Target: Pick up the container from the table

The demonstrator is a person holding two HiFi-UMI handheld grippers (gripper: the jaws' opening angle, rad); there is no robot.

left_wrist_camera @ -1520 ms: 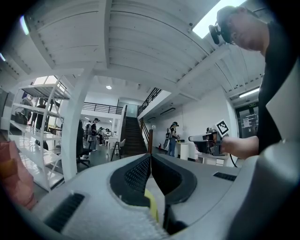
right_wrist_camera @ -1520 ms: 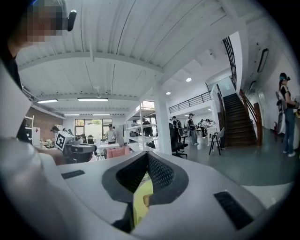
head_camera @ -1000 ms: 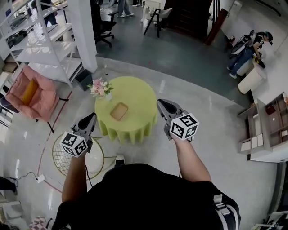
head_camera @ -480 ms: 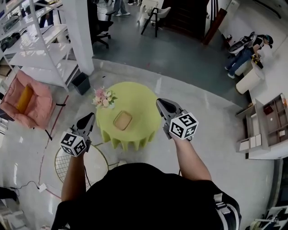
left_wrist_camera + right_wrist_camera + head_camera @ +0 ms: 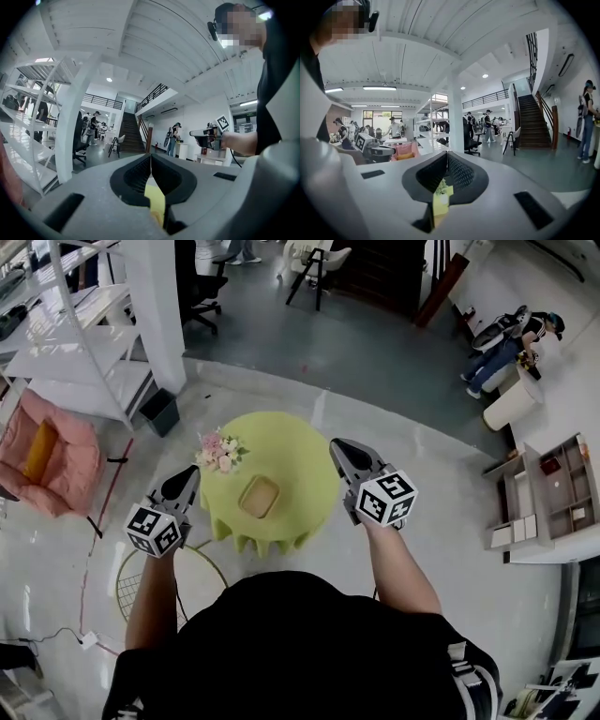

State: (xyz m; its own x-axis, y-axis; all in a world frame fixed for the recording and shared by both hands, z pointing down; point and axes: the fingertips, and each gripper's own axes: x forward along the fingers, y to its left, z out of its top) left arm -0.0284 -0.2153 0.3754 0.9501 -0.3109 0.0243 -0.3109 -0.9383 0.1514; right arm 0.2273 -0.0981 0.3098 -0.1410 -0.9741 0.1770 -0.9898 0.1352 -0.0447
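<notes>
1. Big open hall with a pale, glossy floor (image 5: 441, 512), white shelving (image 5: 89, 343) and a pink armchair (image 5: 42, 451) off to the left, and a staircase further back.
2. Left tool (image 5: 190, 474): jaws pressed together along one thin seam in its own view, with nothing caught between them. Only a sliver of yellow-green cloth visible through the hollow beneath the seam.
3. Right tool (image 5: 336, 446): likewise closed tight and empty, tipped slightly downward. Glimpse of blossoms and the same cloth through its hollow.
4. Both held out ahead of the body, one at each side of the round bench (image 5: 300, 465) draped in yellow-green cloth. Touching nothing, and well apart from everything on top.
5. Container (image 5: 260, 497): shallow, tan and squarish, lying flat on the bench, somewhat toward the near edge and roughly midway between the two tools in the head view.
6. Flowers (image 5: 218, 451) standing at the bench's left rim, near the container but apart from it.
7. Progress, as a judgement: approach only, with no part of the pickup done. Container untouched and resting on the cloth.
8. Left to do, by the look of it:
   - close the remaining gap to the bench;
   - spread the jaws of one tool;
   - bring them down over a rim of the container;
   - clamp and lift clear.
9. Likely worth keeping the left tool wide of the flowers on the way in.
</notes>
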